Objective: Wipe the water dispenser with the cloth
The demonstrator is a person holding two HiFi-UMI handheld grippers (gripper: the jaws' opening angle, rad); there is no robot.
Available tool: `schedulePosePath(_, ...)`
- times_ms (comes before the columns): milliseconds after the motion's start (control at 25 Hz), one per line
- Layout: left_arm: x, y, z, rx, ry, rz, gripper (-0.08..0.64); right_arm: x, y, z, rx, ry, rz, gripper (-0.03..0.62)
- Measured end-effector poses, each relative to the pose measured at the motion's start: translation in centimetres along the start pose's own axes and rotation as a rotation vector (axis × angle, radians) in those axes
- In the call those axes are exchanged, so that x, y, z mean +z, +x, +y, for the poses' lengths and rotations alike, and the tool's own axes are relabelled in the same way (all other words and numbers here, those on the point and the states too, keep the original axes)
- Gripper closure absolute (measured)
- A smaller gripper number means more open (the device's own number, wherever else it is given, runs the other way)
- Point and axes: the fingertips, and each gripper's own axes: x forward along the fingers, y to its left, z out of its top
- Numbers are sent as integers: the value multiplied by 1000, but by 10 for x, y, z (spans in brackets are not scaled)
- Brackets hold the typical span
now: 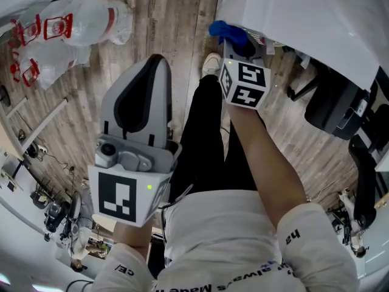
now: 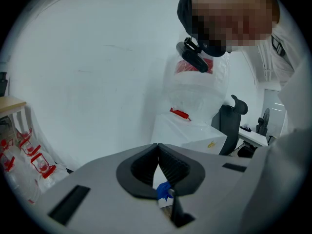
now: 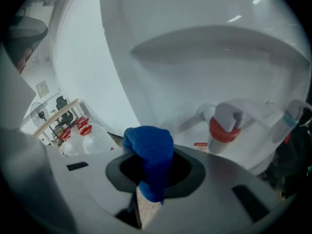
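Right tool (image 3: 146, 147) is clenched on the blue cloth (image 3: 148, 157). The cloth bunches up out of the jaws and a tail hangs down below them.

Head view: the right tool (image 1: 230, 41) is stretched out ahead of the person, with the cloth (image 1: 228, 30) at the lower edge of the white water dispenser (image 1: 304, 17).

Right gripper view looks up the dispenser front (image 3: 195, 67):
- the recess is above
- the red tap (image 3: 224, 128) is just right of the cloth
- the blue tap (image 3: 291, 117) is further right, at the frame edge

The cloth looks close to the panel under the taps, but the fisheye is too strong to tell whether it's actually touching.

Left tool (image 2: 157, 146) is clenched on nothing, jaw tips meeting. The bit of blue seen through the gap under them is the cloth over at the other tool.

In the head view the left tool (image 1: 157, 62) sits close to the body, left of the person's black-trousered leg (image 1: 209, 132). It points down at the wood floor (image 1: 176, 29), well apart from the dispenser.

Also on the floor:
- clear plastic bags with red print (image 1: 67, 29) at the far left
- a black office chair (image 1: 340, 108) to the right of the dispenser
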Motion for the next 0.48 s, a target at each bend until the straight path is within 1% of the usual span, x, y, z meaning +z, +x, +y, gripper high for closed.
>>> schedulePosePath(240,-3,1,8,-2,0,5,540,-19,21,-5,-23,-24,32,508)
schedulePosePath(480,-4,2,10,-3,-3,3,540,-37,38,-13,-25,-82,43,508)
